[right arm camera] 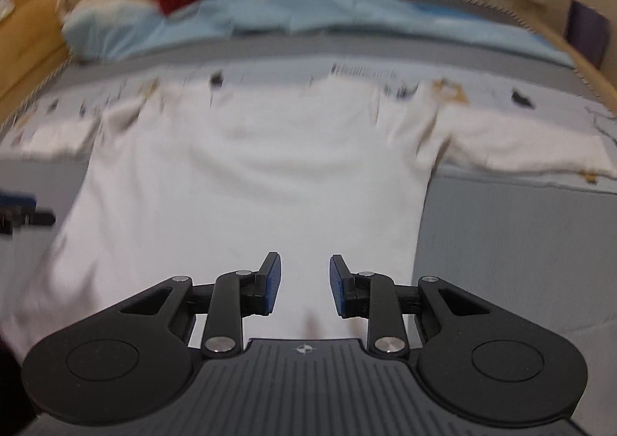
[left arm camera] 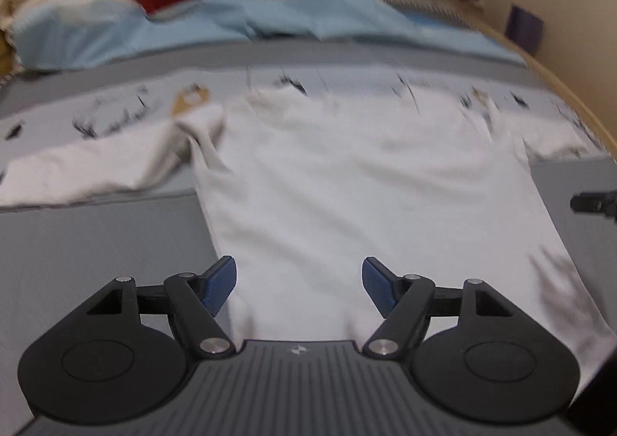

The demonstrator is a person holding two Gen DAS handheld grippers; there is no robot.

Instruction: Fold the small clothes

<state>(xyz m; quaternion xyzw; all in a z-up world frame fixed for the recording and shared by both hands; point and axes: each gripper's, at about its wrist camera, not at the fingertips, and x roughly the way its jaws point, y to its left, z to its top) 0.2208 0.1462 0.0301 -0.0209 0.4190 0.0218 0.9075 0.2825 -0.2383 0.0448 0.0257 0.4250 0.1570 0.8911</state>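
Left wrist view, white shirt [left arm camera: 347, 181] spread flat, beyond open left claw [left arm camera: 299, 287]

You are looking at a white short-sleeved shirt [left arm camera: 358, 181] that is lying flat and spread open on the grey surface, directly ahead of both tongs. Its hem end is lying nearest the tongs and running under them at the bottom of each view, while its neck end is pointing away. One sleeve [left arm camera: 96, 166] is stretching out to the left of the left tongs, with creases bunching at the armpit. The other sleeve [right arm camera: 520, 146] is reaching out to the right of the right tongs. The body [right arm camera: 246, 181] is lying mostly smooth, with faint wrinkles showing near the hem.
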